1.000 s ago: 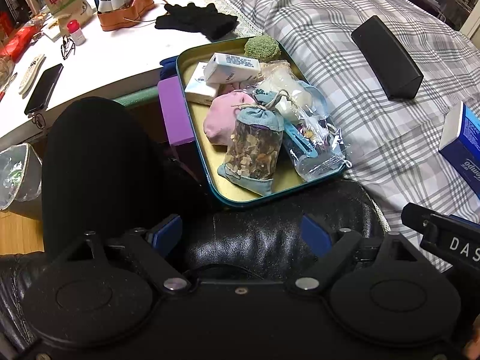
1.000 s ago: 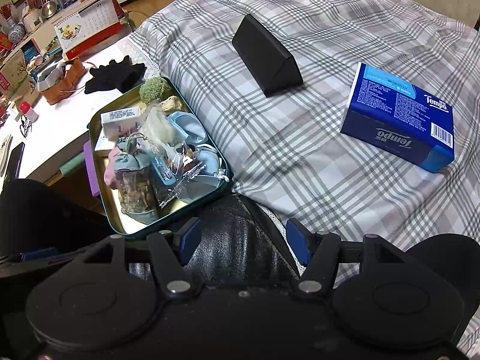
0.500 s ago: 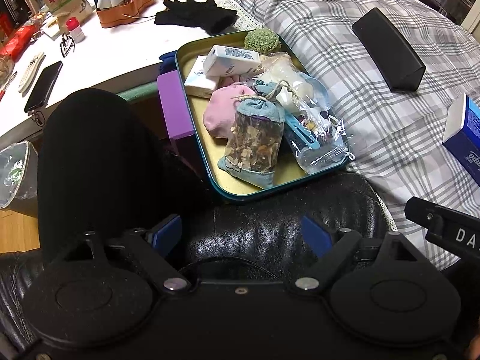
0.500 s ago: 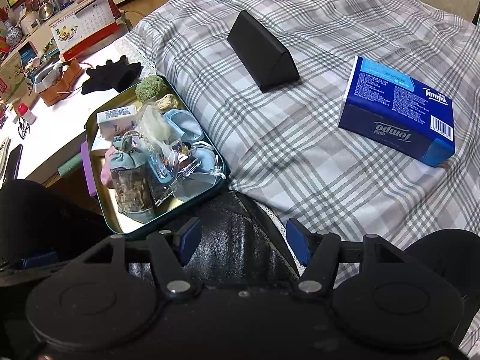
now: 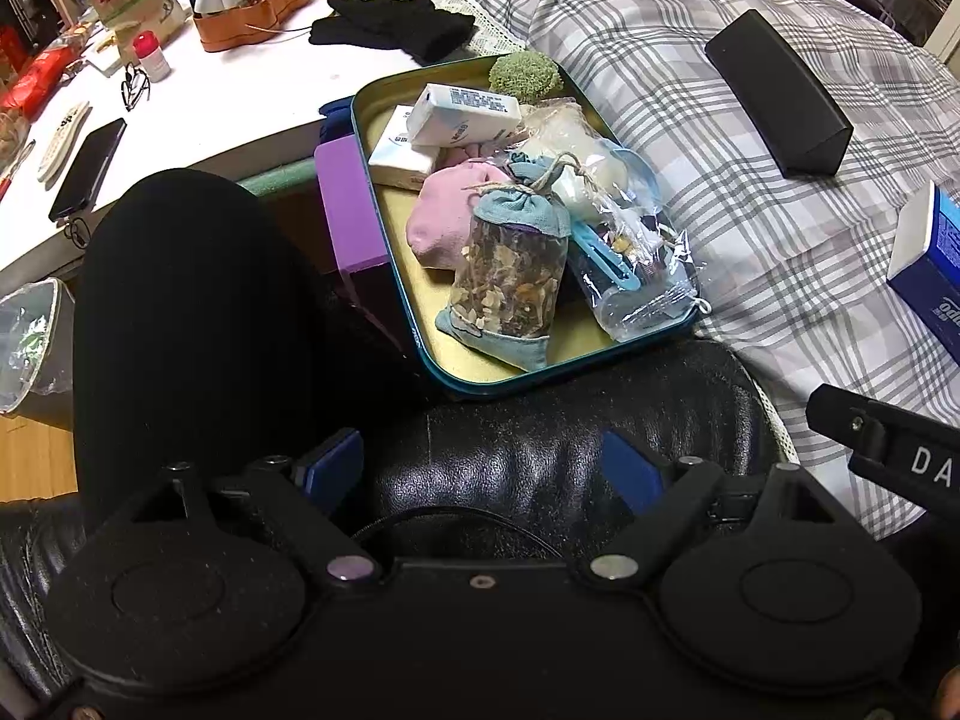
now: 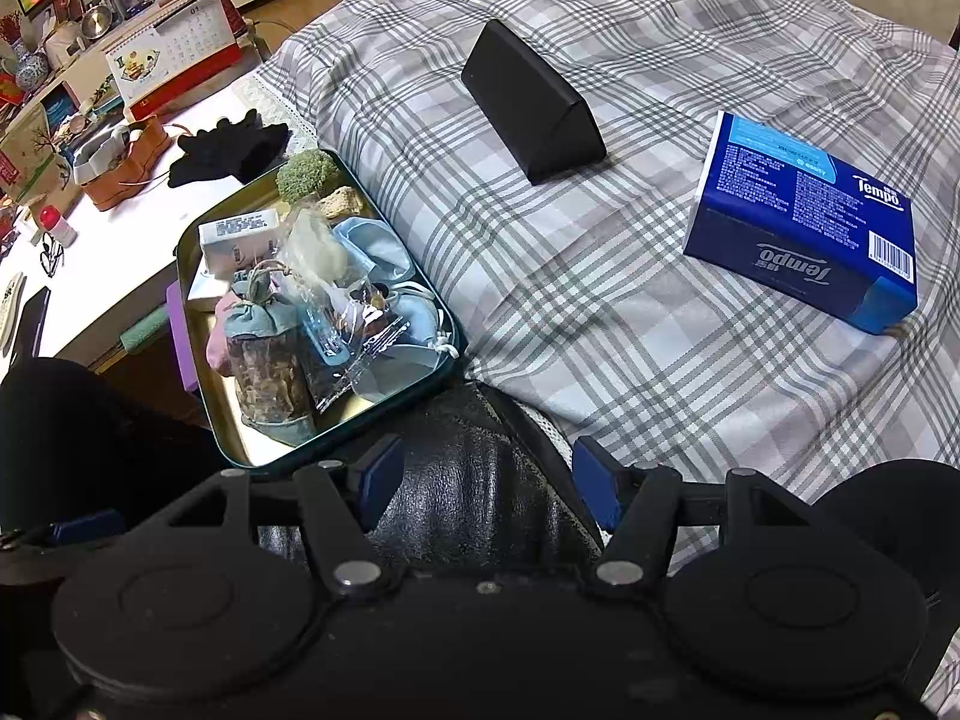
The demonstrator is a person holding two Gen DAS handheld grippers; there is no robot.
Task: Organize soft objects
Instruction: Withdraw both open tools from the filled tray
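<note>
Sachets and other soft things fill a teal-rimmed tin tray that sits at the edge of the plaid bedspread, beside a white desk. A blue-topped sachet of dried botanicals leans against a pink pouch, with crinkled clear bags just beside it and a white packet behind. My left gripper hovers low in front of the tray, jaws spread, holding nothing. My right gripper is likewise spread and empty. Farther out on the bedspread lie a black case and a blue Tempo tissue box — well apart from the tray.
</note>
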